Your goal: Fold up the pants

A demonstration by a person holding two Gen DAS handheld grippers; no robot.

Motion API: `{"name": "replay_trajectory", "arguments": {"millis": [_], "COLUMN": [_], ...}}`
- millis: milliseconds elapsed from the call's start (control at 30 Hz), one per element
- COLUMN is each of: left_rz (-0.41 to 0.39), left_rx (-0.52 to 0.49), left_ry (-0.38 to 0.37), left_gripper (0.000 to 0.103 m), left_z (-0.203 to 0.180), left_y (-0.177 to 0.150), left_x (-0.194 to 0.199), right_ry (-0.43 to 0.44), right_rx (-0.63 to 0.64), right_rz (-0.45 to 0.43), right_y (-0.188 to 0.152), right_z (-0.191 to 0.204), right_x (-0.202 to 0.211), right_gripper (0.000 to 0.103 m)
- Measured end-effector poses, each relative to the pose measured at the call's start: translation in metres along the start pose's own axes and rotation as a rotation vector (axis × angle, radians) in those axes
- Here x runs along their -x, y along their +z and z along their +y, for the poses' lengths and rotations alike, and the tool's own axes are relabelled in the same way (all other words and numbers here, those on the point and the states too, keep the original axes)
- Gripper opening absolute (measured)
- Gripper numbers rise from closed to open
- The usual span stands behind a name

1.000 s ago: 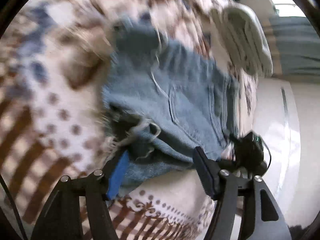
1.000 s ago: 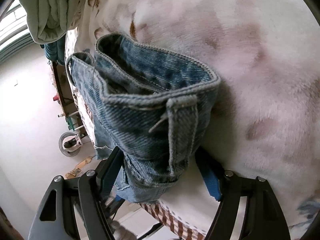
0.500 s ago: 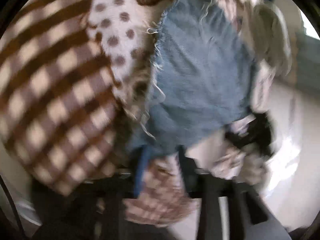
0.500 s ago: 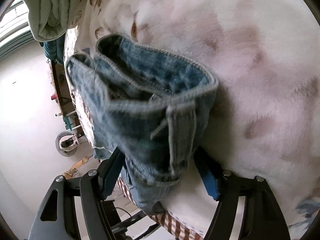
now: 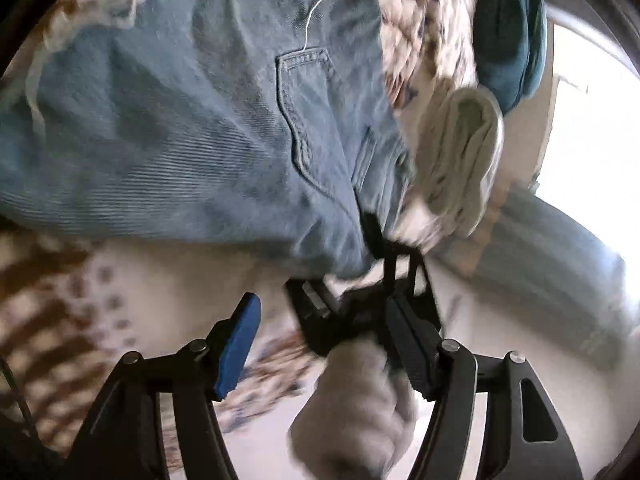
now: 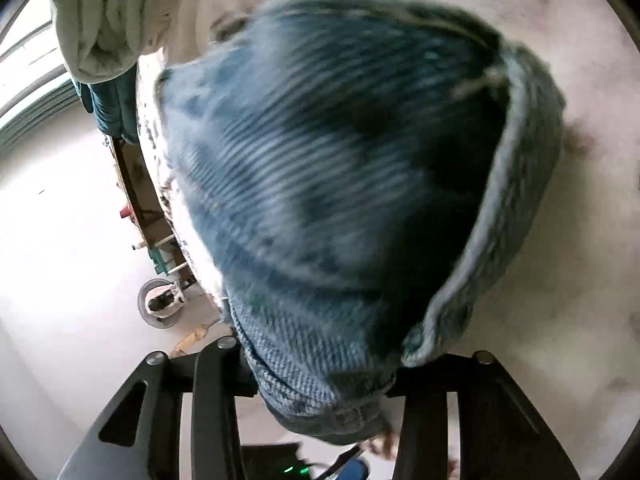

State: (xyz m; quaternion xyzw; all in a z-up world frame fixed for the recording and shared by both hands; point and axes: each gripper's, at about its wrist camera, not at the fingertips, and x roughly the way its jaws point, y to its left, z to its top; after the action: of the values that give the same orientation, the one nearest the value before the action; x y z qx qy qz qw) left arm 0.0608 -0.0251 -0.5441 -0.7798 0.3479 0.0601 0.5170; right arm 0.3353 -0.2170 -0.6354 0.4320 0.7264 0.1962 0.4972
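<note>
The pants are short blue denim ones (image 5: pixel 192 128), lying on a patterned blanket (image 5: pixel 132 284), back pocket up, frayed hems at the top. My left gripper (image 5: pixel 320 332) is open and empty, just short of the pants' near edge. Past it, the right gripper's black body (image 5: pixel 360 300) and a gloved hand (image 5: pixel 356 408) show at the waistband corner. In the right wrist view the denim (image 6: pixel 340 184) fills the frame, blurred, bunched over my right gripper (image 6: pixel 320 372). Its fingers are pressed close on the waistband, pads hidden by cloth.
A folded pale green garment (image 5: pixel 460 160) and a dark teal one (image 5: pixel 512 32) lie beyond the pants near the blanket's edge. The pale one also shows in the right wrist view (image 6: pixel 104 16). Pale floor (image 6: pixel 60 240) with a small wheeled object (image 6: pixel 160 304) lies off the edge.
My left gripper has let go of the pants' end and opened, and the denim now lies flat. My right gripper has closed on the waistband and lifted it toward the camera.
</note>
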Motion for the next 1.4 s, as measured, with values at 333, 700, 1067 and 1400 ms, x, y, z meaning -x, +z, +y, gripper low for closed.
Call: {"name": "replay_trajectory", "arguments": {"millis": [333,700,1067,1400], "left_rz": [-0.222,-0.263,-0.182,-0.043], "left_rx": [0.329,0.075,-0.217,-0.456], "left_ry": [-0.131,0.185,0.294,0.283], "left_gripper": [0.066,0.028,0.016,0.016], "left_z": [0.039,0.006,-0.091,-0.255], "left_y": [0.043,0.078,0.080,0.060], "left_x": [0.003,-0.001,0.008,-0.017], "right_ry": [0.010,-0.074,0.029,0.172], "right_rx": [0.064,0.033,-0.030,0.021], "right_rz": [0.027,-0.051,-0.218,-0.456], "right_y": [-0.012,0.013,-0.018,-0.039], "right_z": [0.039,0.002,0.039,0.173], "right_x": [0.009,0.000,0.011,0.115], "right_gripper": [0.039,0.060,0.031,0.029]}}
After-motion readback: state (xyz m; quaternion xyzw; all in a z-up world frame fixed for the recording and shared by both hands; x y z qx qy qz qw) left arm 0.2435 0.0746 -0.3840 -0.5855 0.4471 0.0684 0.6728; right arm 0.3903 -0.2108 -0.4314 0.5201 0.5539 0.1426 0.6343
